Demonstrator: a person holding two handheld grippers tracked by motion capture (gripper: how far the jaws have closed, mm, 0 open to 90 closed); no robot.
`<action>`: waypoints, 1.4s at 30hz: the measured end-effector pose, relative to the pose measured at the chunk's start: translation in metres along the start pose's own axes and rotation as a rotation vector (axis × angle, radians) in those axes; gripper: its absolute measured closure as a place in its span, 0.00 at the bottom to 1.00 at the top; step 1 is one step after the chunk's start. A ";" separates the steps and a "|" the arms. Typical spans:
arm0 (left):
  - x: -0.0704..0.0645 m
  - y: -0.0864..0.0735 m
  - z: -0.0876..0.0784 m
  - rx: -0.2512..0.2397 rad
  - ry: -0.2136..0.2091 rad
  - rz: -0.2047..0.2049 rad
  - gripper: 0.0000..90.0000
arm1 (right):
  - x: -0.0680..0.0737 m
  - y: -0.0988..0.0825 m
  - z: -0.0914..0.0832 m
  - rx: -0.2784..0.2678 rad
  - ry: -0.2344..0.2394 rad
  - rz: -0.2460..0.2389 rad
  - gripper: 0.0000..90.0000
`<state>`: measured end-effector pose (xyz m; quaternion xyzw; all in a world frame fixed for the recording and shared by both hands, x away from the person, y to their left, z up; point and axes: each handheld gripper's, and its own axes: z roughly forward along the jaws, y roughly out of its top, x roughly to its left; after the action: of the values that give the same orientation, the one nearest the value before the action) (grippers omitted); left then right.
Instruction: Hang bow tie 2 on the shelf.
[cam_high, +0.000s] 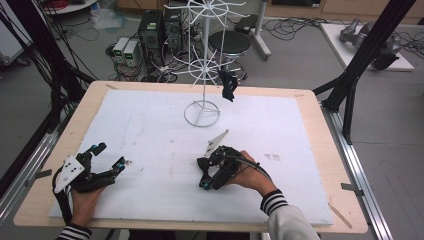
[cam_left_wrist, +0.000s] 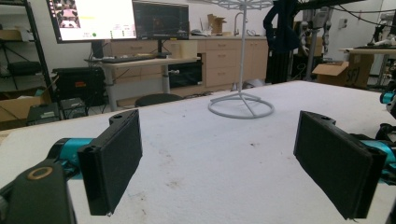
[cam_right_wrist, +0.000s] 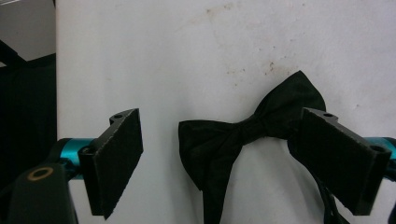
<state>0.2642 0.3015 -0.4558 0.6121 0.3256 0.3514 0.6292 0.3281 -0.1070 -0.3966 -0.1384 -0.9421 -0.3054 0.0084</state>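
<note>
Now right tongs tipped down, wide over bow tie; left tongs level, wide.

The right tongs hide the bow tie's right wing tip behind one pad, and its strap runs off the bottom edge.

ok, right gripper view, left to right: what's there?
Left jaw pad → black bow tie lying on the white table cover → right jaw pad, which overlaps the bow tie's right wing. Right claw open.
</note>
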 end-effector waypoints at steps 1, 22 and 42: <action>0.000 0.000 0.000 0.000 0.000 0.000 0.18 | 0.000 0.000 0.001 0.004 -0.003 0.001 0.16; 0.000 0.000 0.000 -0.002 0.002 -0.004 0.18 | -0.008 -0.006 0.017 0.057 -0.026 0.094 0.22; 0.000 0.000 0.000 0.000 0.001 -0.001 0.18 | -0.010 0.000 0.016 0.028 -0.052 0.125 0.24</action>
<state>0.2641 0.3015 -0.4558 0.6117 0.3261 0.3514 0.6293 0.3388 -0.1003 -0.4107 -0.2048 -0.9357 -0.2873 0.0050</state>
